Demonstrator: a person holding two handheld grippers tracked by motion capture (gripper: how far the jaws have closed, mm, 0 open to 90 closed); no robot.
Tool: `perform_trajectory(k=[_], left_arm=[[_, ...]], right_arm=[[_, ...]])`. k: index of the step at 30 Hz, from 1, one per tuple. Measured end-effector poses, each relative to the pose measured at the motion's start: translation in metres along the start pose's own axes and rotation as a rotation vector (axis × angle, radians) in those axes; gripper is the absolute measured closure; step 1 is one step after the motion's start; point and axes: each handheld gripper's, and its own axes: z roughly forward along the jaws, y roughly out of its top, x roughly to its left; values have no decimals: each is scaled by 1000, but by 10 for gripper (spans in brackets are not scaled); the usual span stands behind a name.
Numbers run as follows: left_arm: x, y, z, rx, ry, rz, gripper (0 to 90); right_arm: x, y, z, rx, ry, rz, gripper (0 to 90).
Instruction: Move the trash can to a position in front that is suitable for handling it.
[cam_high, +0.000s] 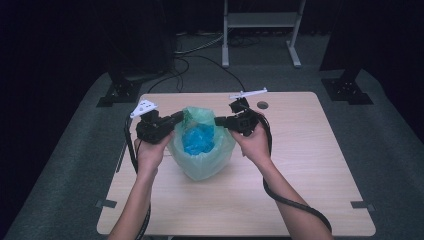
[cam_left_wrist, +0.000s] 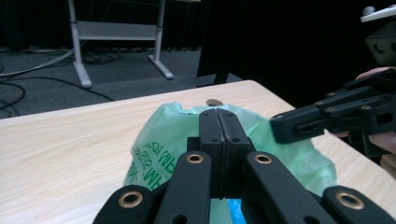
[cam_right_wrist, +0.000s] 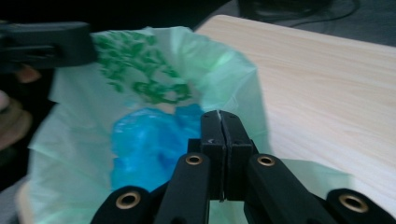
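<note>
- Where the green plastic bag (cam_high: 202, 150) stands open on the middle of the wooden table (cam_high: 300, 190), we see blue crumpled plastic (cam_high: 198, 139) inside it.
- Our left gripper (cam_high: 178, 118) is clenched on the bag's left rim (jaws pressed together in the left gripper view).
- Our right gripper (cam_high: 218, 120) pinches the right rim, a thin edge of film between its jaws.

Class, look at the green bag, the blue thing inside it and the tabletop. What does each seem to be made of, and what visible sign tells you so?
Green bag: thin, translucent plastic film, judging by its crinkles, soft sheen and printed lettering.
Blue thing: probably crumpled glossy plastic film; its folds catch light, though what it is stays unclear.
Tabletop: pale wood-grain surface with a matte finish, likely laminate, going by the even streaks.
</note>
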Motion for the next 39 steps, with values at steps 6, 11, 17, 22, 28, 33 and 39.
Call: perform_trajectory(k=[6,11,17,22,28,33,39], left_arm=[[-9,3,9,9,-47,-2,900],[-13,4,16,20,-67,-3,900],[-15,4,32,47,-121,-48,900],[-15,4,34,53,-128,-57,900],[-15,3,37,57,-134,-64,900],[-14,4,36,53,-137,-69,900],[-13,2,37,51,-142,-83,900]], right_arm=[[10,2,5,12,102,5,900],[15,1,7,17,190,9,900],[18,-2,11,15,282,23,900],[16,-5,14,12,313,39,895],[17,-5,15,14,317,31,780],[19,-6,20,19,325,38,677],[22,-6,26,25,346,59,613]])
